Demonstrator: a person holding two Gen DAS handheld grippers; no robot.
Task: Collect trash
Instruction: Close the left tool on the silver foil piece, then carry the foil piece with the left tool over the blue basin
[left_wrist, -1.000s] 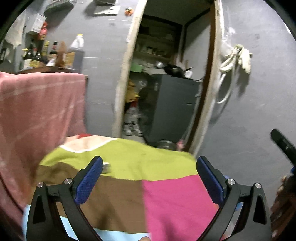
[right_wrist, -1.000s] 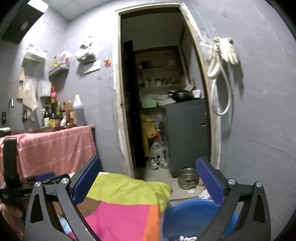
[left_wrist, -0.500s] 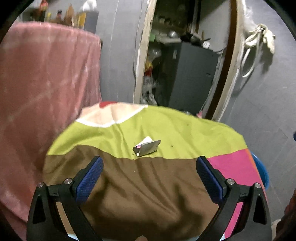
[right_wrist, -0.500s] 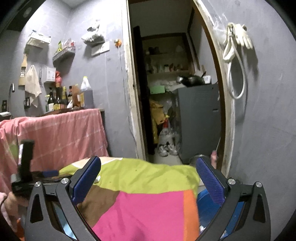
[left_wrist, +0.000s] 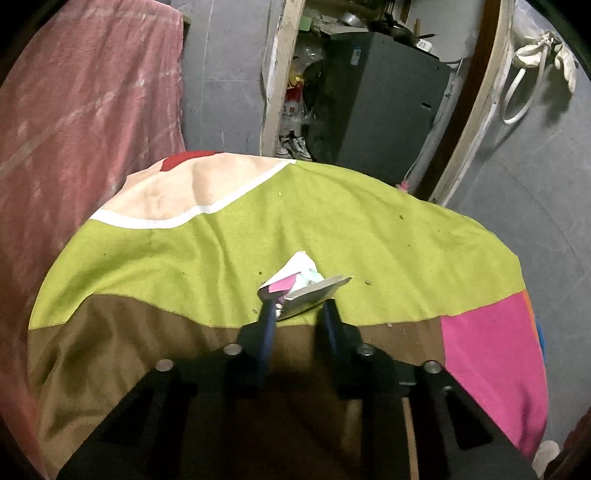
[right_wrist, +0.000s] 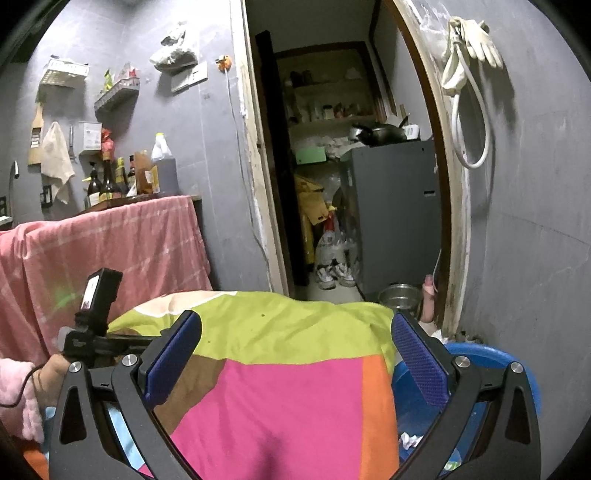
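Trash (left_wrist: 304, 282), a crumpled scrap of white and pink paper with a silvery flap, is lying just below the middle of the left wrist frame, on the green patch of a patchwork cloth (left_wrist: 221, 236) close to where the green is meeting the brown. Left gripper (left_wrist: 299, 314) is pointing down at it from the lower centre of the frame, and its jaws are closing: the two blue-padded fingers (left_wrist: 266, 325) are standing close together with the near edge of the scrap between their tips, though whether the pads are already pressing it is hard to tell. Right gripper (right_wrist: 295, 365) is filling the bottom of the right wrist frame, hovering over the pink and orange patches with its fingers spread wide and holding nothing. At that frame's lower right, a blue basin (right_wrist: 487, 365) is sitting beside the cloth's edge with a bit of white litter inside. At its lower left, a hand (right_wrist: 51, 376) in a fluffy pink sleeve (right_wrist: 14, 391) is gripping the other gripper's handle. A pink draped cloth (left_wrist: 74, 110) is hanging in the upper left of the left wrist frame.
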